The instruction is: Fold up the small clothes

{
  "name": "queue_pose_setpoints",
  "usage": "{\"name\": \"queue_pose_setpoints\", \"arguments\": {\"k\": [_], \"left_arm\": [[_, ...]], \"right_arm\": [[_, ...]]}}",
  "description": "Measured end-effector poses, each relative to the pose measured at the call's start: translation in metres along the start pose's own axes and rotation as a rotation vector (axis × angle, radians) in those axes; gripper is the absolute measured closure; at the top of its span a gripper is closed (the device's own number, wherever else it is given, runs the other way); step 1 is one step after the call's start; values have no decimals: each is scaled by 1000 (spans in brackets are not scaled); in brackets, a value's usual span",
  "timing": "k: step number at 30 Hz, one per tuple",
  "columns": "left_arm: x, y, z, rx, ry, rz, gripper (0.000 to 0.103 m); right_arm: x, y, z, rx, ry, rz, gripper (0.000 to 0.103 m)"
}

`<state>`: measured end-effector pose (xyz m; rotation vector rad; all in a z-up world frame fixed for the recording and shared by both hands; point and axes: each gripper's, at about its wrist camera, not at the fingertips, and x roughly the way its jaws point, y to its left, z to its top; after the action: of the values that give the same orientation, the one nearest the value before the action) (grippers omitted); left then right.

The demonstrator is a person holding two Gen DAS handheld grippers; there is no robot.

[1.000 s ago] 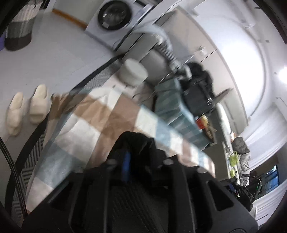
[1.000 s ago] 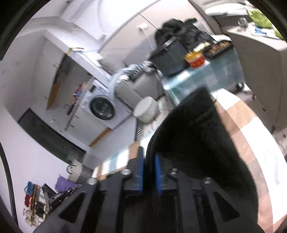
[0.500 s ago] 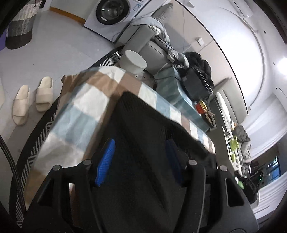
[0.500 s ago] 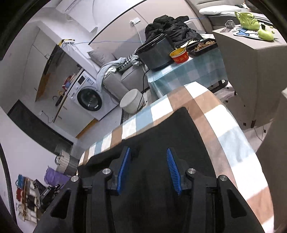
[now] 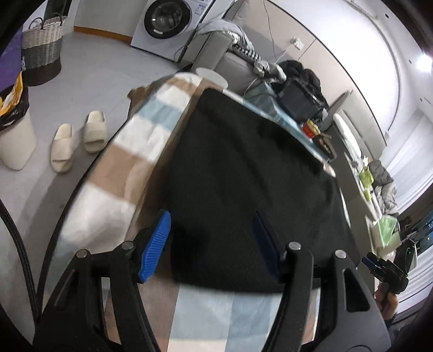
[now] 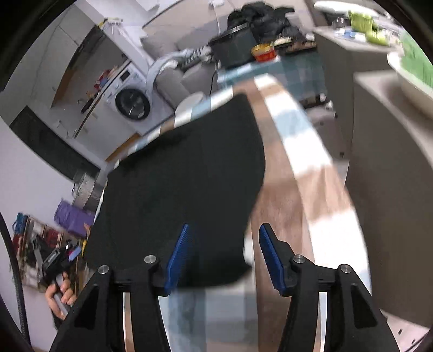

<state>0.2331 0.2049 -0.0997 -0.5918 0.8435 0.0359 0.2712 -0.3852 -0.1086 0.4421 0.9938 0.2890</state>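
A black garment (image 5: 243, 184) lies flat on a table with a checked brown, white and blue cloth (image 5: 140, 140). It also shows in the right wrist view (image 6: 176, 189). My left gripper (image 5: 213, 235) is open and empty above the garment's near edge. My right gripper (image 6: 224, 251) is open and empty above the garment's near right corner. The other hand with its gripper shows at the edge of each view.
A second table (image 5: 273, 108) with a dark pot (image 5: 300, 100) and food dishes stands beyond. A washing machine (image 5: 165, 21), sofa, slippers (image 5: 78, 140), basket (image 5: 43, 51) and bin surround it. A grey cabinet (image 6: 387, 135) stands to the right.
Both grippers held the garment shut a second ago, then opened and let it go flat on the table. Both have drawn back toward its near edge.
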Motion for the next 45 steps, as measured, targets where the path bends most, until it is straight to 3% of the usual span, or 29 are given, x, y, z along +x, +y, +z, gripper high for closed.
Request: {"name": "queue_pose_setpoints", "arguments": {"k": [4,8,13,19,21,22,27,32,40,41,42,43,44,45], "left_arm": [[1,1,-16,25,20,30,44],[6,7,-22,25,41,65,44],[9,11,-23,27,52,41,44],[16,8,-8,17,32,-11,44],[16,5,-4,16,21,-33,52],[17,2,-4,29,22,-40,54],[21,-4,-9,97,47,-30,88],[26,1,-5,60,52,-60,90],[32,-2,-6,58,67,-30,79],[32,-5,-6,71,55,-34,81],[32,-7,-7,80,46,-37,93],[32,-9,-7,94,42,-36,95],[32,-11,-8,106,40,-33,96],[30,-13,-10,116,29,-28,97]], "right_arm": [[16,0,-17,-30,50,46,48],[26,13,-19,-121,47,30,49],[26,11,-14,-138,35,69,49],[29,-5,5,-40,-3,245,49],[29,-7,8,-19,0,290,49],[29,-6,9,-22,8,291,49],[32,0,-6,-122,54,213,53],[40,6,-10,-200,66,153,72],[42,3,-12,-196,85,135,72],[43,3,-11,-200,85,127,72],[43,5,-11,-205,79,121,73],[42,8,-12,-222,58,108,77],[41,11,-13,-239,49,99,89],[40,14,-13,-251,38,85,92]]}}
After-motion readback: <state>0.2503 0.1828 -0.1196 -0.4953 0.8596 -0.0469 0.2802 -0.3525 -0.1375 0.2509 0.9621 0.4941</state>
